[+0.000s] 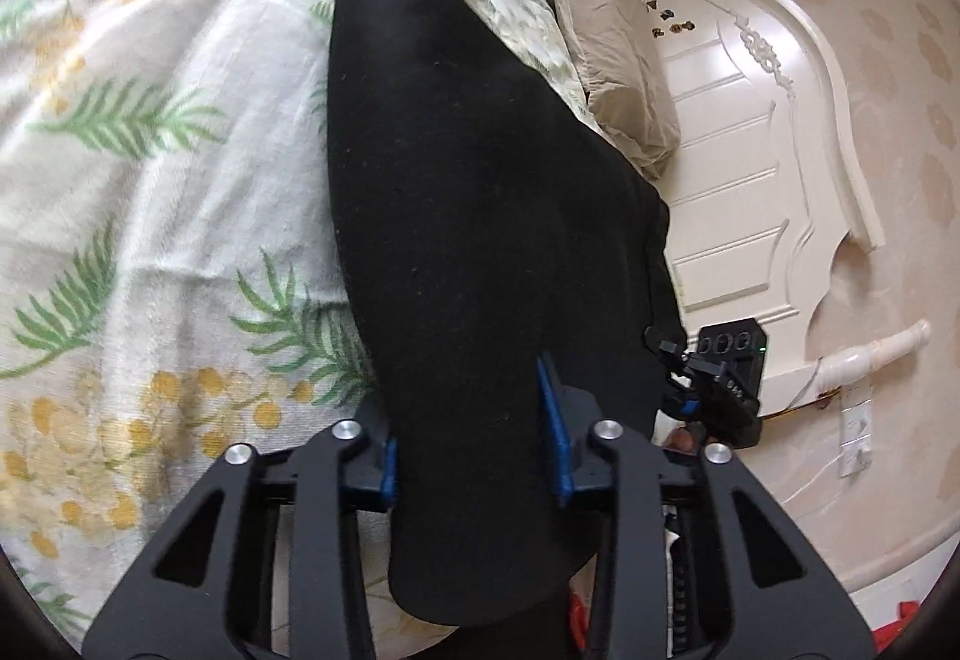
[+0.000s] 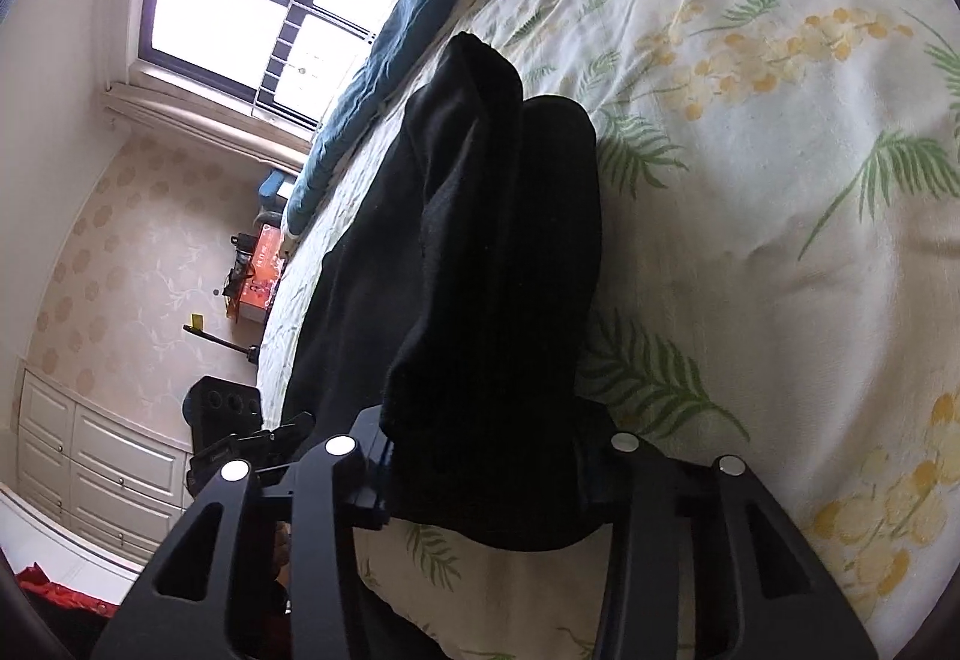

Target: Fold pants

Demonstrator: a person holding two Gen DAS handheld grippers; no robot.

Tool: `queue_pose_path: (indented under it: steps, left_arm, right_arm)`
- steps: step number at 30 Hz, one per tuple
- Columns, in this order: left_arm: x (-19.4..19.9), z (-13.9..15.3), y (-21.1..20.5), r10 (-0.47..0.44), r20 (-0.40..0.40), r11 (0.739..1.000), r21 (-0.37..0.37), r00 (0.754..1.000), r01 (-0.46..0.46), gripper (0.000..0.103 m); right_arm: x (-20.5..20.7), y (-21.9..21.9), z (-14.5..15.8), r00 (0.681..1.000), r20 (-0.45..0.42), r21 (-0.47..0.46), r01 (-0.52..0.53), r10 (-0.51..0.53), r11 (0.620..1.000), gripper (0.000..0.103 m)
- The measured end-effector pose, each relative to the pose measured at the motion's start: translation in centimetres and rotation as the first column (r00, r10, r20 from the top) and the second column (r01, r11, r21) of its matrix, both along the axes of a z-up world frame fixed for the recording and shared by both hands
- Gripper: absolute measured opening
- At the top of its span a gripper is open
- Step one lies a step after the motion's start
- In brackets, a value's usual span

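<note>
Both tools, left (image 1: pixel 474 456) and right (image 2: pixel 480 456), grip plain black pants (image 1: pixel 480 216), doubled lengthwise

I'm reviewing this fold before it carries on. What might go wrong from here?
1. The black pants fill the gap between the left gripper fingers; thick bunched cloth may slip loose.
2. In the right gripper, the two legs look offset, so the fold may land uneven.
3. The bedspread is wrinkled and soft, so creases may set crooked.

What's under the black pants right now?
The floral bedspread lies under the black pants; whatever the fabric covers is hidden. Both hand-held grippers pinch the near edge.
</note>
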State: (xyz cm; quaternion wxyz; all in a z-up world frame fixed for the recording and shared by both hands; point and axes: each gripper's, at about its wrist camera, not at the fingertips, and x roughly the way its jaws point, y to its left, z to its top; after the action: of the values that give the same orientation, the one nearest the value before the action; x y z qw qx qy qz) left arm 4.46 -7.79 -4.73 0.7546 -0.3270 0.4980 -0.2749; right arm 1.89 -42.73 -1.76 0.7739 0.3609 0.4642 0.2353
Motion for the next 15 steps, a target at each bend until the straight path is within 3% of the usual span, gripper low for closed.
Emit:
queue_pose_path:
  steps: [6, 15]
  left_arm:
    - [-0.6, 1.8, -0.4, 0.011, 0.054, 0.995, 0.102, 0.998, -0.016, 0.029]
    - [-1.2, 2.0, 1.7, 0.039, 0.066, 0.991, 0.126, 0.997, -0.047, 0.029]
  right_arm:
    - [0.0, 1.2, 0.7, 1.000, 0.021, 0.005, 0.000, 0.000, 1.000, 0.038]
    - [0.5, 3.8, 1.2, 0.999, 0.027, 0.012, -0.034, 0.034, 0.999, 0.038]
